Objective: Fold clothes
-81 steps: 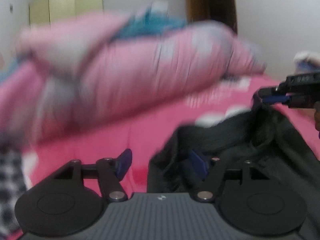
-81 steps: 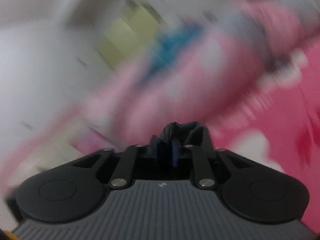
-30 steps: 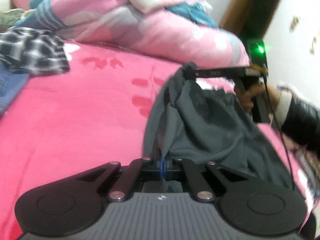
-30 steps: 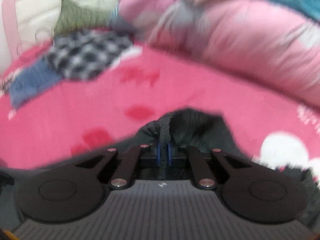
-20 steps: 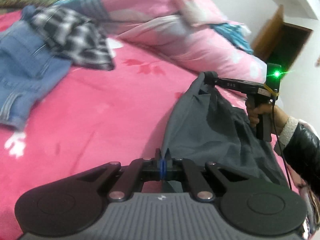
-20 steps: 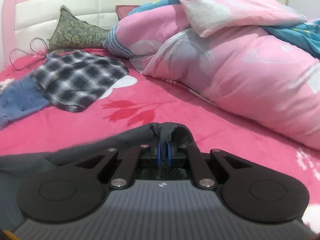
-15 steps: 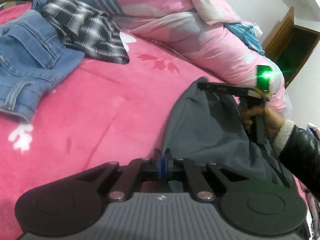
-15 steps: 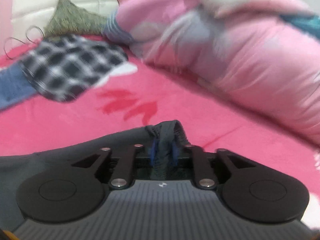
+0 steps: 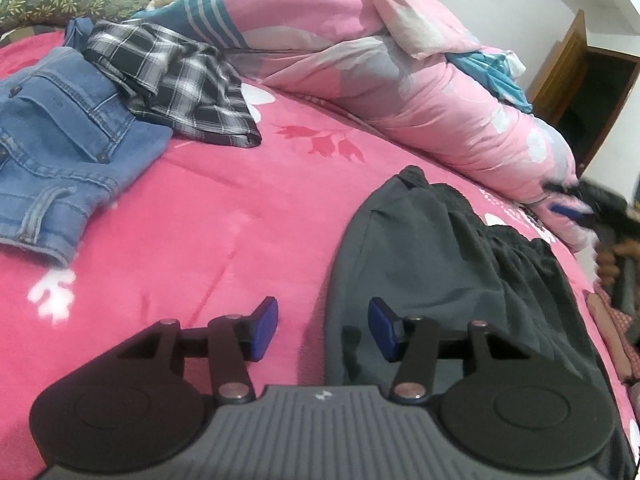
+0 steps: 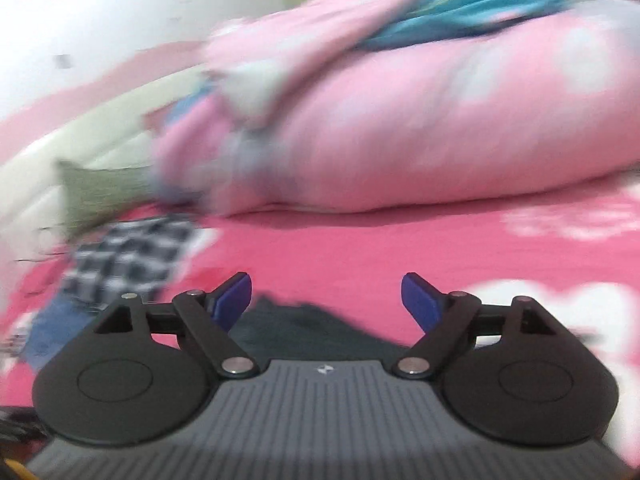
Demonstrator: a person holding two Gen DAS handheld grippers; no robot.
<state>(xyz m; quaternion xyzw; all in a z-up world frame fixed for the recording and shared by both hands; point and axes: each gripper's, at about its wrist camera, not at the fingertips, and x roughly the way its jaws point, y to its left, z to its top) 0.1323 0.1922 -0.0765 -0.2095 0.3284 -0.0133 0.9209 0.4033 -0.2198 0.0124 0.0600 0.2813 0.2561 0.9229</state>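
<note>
On pink bedspread (image 9: 224, 216), dark grey garment (image 9: 432, 264) lies spread, likely laid flat so we can fold. Our left gripper (image 9: 323, 322) jaws apart at its near edge; right gripper (image 10: 326, 300) jaws apart, holding nothing. Jeans (image 9: 52, 136), plaid shirt (image 9: 176, 92) wait aside.

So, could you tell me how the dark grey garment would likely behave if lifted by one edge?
The dark grey garment lies creased and gathered, so it would probably drape limply. It looks thin, so likely light. Pushed across the pink blanket, it may bunch.
</note>
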